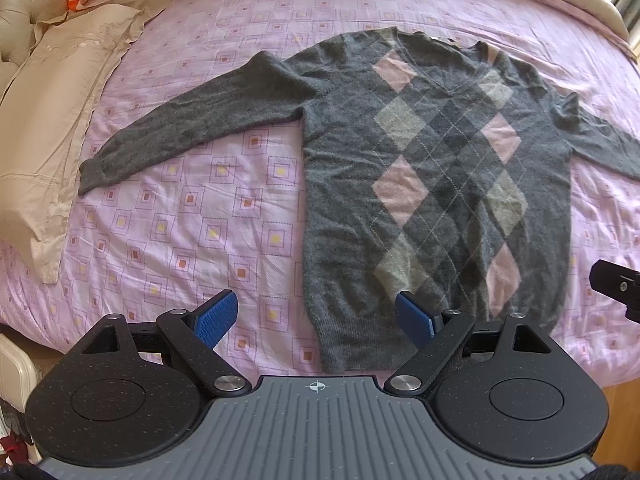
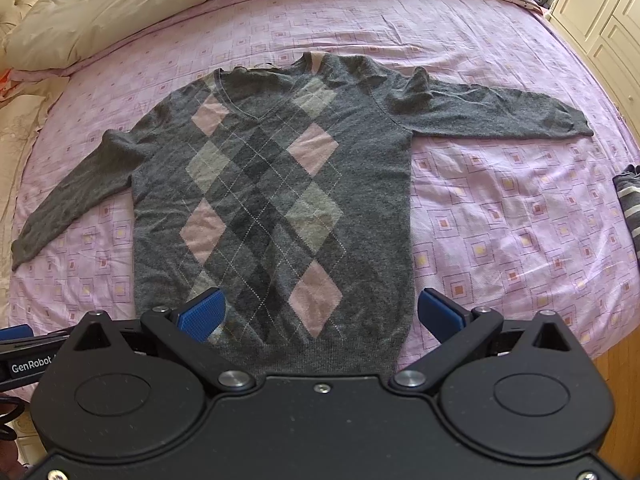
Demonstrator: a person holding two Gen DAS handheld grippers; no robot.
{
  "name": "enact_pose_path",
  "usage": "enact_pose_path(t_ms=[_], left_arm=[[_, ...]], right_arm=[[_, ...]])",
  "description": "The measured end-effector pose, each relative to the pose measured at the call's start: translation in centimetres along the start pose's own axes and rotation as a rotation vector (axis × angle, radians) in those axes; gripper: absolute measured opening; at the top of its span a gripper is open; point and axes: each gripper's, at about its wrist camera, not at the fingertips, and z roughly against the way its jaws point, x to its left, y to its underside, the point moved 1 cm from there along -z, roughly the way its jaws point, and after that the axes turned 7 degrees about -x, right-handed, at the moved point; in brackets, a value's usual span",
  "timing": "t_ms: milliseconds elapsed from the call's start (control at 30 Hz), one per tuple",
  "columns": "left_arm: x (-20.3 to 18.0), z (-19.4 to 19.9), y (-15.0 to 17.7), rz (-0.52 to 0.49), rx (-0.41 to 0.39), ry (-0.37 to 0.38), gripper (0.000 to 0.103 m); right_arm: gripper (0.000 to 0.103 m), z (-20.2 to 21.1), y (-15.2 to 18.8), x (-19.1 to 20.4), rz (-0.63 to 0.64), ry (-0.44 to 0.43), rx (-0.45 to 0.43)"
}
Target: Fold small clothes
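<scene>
A grey argyle sweater [image 1: 436, 184] [image 2: 276, 200] with pink and pale diamonds lies flat and face up on the bed, both sleeves spread out to the sides. Its hem is nearest me. My left gripper [image 1: 316, 318] hovers open above the hem's left corner, nothing between its blue pads. My right gripper [image 2: 320, 314] is also open, held above the hem's right half, with the sweater's right edge between its fingers in view. The left sleeve [image 1: 192, 120] slants down to the left; the right sleeve [image 2: 492, 114] reaches out sideways.
The pink bedsheet [image 1: 192, 224] with square prints covers the bed. A beige pillow [image 1: 60, 120] and duvet [image 2: 140, 4] lie at the left and far side. A striped dark garment [image 2: 630, 208] sits at the right edge. Wooden floor [image 2: 616, 392] shows past the bed's near right corner.
</scene>
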Motion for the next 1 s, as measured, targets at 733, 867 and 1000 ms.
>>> enact_pose_path(t_ms=[733, 867, 1000], left_arm=[[-0.5, -0.7, -1.5, 0.018, -0.07, 0.054, 0.086], [-1.3, -0.2, -2.6, 0.04, -0.152, 0.085, 0.086], [-2.7, -0.6, -3.9, 0.063, -0.212, 0.115, 0.086]], right_arm=[[0.102, -1.9, -0.8, -1.0, -0.007, -0.041, -0.06], [0.102, -2.6, -1.5, -2.3, -0.001, -0.037, -0.099], [0.102, -3.9, -2.4, -4.7, -0.006, -0.034, -0.119]])
